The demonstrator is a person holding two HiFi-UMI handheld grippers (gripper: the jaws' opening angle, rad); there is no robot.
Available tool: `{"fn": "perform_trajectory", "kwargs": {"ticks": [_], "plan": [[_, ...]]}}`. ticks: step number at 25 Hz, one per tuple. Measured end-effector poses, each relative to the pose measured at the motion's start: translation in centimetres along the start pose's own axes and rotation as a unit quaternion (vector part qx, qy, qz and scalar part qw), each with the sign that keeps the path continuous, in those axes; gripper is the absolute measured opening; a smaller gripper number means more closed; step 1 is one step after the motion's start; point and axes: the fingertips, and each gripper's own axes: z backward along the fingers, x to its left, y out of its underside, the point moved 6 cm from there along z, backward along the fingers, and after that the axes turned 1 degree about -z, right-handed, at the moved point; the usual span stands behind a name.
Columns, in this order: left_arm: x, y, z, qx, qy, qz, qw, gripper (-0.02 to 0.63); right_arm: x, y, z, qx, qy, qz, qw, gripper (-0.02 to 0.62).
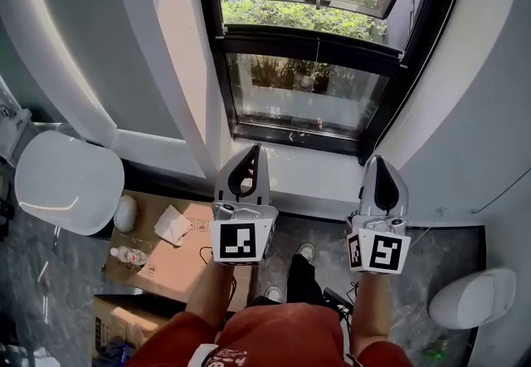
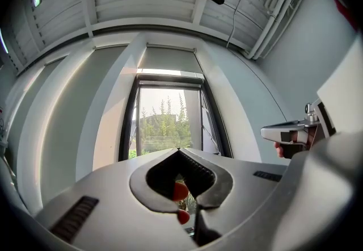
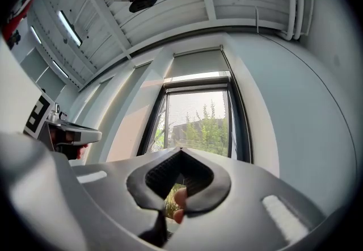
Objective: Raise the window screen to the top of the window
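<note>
Jaws together, empty, on left gripper [image 1: 255, 149], right gripper [image 1: 376, 160]

Left gripper [image 1: 251, 154] and right gripper [image 1: 378, 162] are smooth matt grey plastic. Window frame [image 1: 315, 46] looks like black semi-gloss metal, and the box [image 1: 166, 261] is plain brown cardboard.

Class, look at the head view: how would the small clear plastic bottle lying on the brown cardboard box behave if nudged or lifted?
The small clear plastic bottle lies on its side, so it would probably roll across the brown cardboard box. Small and seemingly thin-walled, it is likely light. Its smooth round body may slip in a gripper.
</note>
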Motion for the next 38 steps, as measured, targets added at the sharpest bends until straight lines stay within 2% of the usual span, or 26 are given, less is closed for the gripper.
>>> {"fn": "perform_trajectory", "kwargs": {"ticks": [13,25,30,38], "plan": [[-0.2,1.8,-12.8,-0.007,-0.009,-0.017,0.9998,0.005,-6.2,4.5,-10.7,-0.002,-0.006,-0.003,1.000,0.009],[-2.6,4.1,-24.5,0.000,-0.013,-0.030,0.9995,0.005,-13.8,9.0,-19.5,-0.011,-0.001,-0.012,1.000,0.009],[-2.7,5.4,-27.2,0.006,-0.026,-0.029,0.9992,0.005,-15.1,10.6,-22.2,-0.008,-0.015,-0.014,1.000,0.009],[-1.4,7.2,-30.9,0.017,-0.025,-0.024,0.9993,0.005,-15.2,12.8,-26.1,-0.004,-0.019,-0.025,0.999,0.009]]}}
